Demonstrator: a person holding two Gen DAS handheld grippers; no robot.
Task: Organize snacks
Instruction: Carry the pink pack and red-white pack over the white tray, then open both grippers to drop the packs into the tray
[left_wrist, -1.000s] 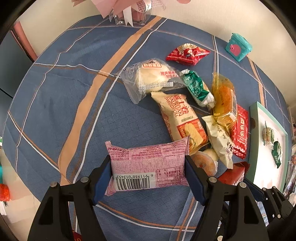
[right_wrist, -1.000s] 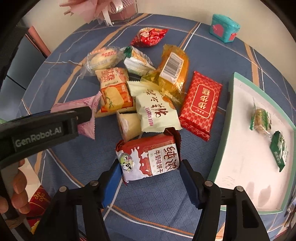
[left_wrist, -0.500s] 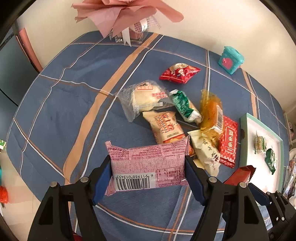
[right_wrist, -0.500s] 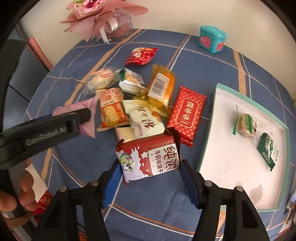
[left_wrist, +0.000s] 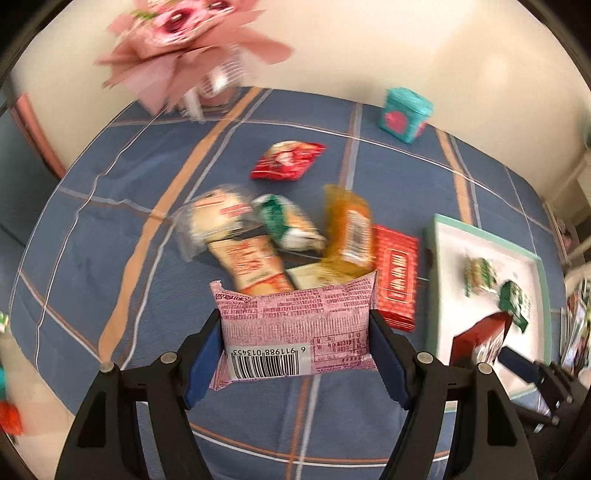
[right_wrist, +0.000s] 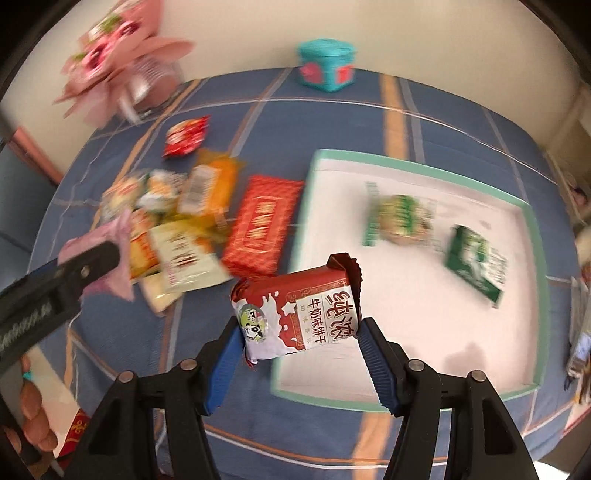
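Observation:
My left gripper (left_wrist: 295, 354) is shut on a pink snack packet (left_wrist: 295, 328) with a barcode, held above the blue tablecloth. My right gripper (right_wrist: 295, 350) is shut on a red and white biscuit packet (right_wrist: 299, 314), held above the near left edge of the white tray (right_wrist: 406, 162) with a green rim. Two green-wrapped snacks (right_wrist: 402, 218) (right_wrist: 476, 258) lie in the tray. A pile of several snack packets (left_wrist: 280, 236) lies on the cloth left of the tray (left_wrist: 543, 273). The left gripper and pink packet (right_wrist: 118, 236) show at the left of the right wrist view.
A flat red packet (right_wrist: 264, 225) lies beside the tray's left rim. A teal tin (right_wrist: 325, 68) stands at the far edge. A pink bouquet in a vase (left_wrist: 195, 48) stands at the far left. A small red packet (left_wrist: 284, 160) lies apart from the pile.
Both grippers have risen and swung right toward the tray with their packets held. The right gripper's packet now hangs over the tray's edge. The views are motion-blurred.

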